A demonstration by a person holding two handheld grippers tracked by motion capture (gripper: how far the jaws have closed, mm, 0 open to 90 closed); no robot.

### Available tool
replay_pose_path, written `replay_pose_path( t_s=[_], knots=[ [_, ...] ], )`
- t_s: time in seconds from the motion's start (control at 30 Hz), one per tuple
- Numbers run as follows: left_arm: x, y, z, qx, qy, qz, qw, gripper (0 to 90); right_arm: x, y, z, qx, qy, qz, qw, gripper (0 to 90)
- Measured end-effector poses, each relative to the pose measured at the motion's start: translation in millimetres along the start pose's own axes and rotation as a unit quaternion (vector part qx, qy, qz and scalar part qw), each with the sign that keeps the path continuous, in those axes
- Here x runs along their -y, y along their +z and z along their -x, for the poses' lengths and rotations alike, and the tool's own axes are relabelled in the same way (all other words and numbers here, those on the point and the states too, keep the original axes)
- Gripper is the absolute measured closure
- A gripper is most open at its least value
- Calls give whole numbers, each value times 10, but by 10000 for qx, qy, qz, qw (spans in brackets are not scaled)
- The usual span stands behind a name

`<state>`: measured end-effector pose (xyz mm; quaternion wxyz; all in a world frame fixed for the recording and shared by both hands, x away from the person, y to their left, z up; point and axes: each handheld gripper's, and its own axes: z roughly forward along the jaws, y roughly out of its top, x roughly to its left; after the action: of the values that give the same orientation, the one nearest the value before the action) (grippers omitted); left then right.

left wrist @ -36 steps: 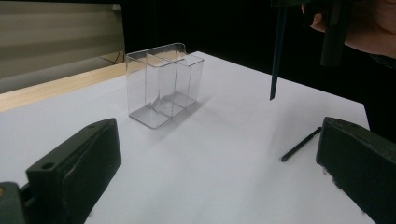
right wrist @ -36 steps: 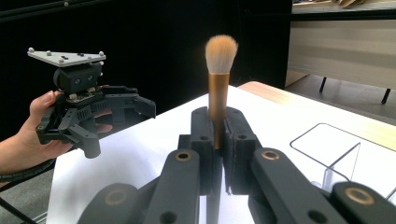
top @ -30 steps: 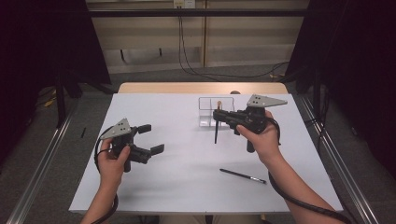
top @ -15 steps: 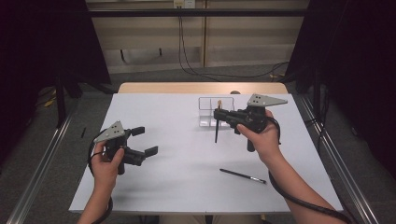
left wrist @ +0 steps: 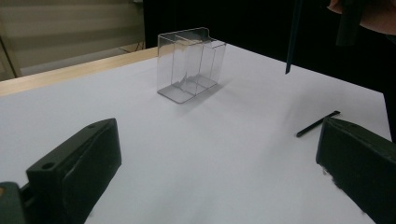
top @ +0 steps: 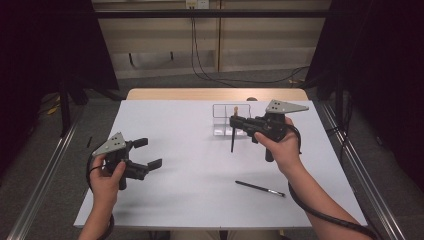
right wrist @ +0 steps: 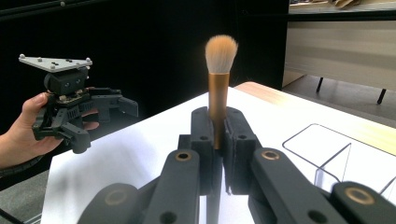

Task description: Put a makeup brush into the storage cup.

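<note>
With right gripper (top: 234,121) jaws clenched on the copper-handled fluffy makeup brush (right wrist: 219,84), keep it vertical over the clear plastic divided organizer (top: 225,119) near the surface's far edge; left gripper (top: 149,153) jaws released.

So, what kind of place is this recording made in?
Probably a lab or studio set up for recording: a white-covered table framed by black curtains, cables along the back wall, and metal rails on the floor.
</note>
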<state>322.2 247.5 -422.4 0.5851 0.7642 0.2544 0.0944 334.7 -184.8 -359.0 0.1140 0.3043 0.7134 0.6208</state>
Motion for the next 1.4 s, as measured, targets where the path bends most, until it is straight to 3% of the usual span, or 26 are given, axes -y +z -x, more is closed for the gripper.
replay_pose_path(
  t_s=[0.27, 0.73, 1.23, 1.4],
  knots=[
    [41, -105, -14, -86, -11, -23, 10000, 1, 5, 13, -3, 2, -5, -7, 10000, 845],
    [85, -194, -11, -205, 196, -185, 9994, 1, 13, -3, 31, 48, -9, 0, 10000, 845],
    [167, -330, -26, -375, 105, -228, 9990, 2, -44, 64, 133, 111, -58, -47, 9999, 845],
    [191, -333, -48, -334, 82, -277, 9990, 2, -90, 59, 186, 190, -84, -59, 9998, 845]
  ],
)
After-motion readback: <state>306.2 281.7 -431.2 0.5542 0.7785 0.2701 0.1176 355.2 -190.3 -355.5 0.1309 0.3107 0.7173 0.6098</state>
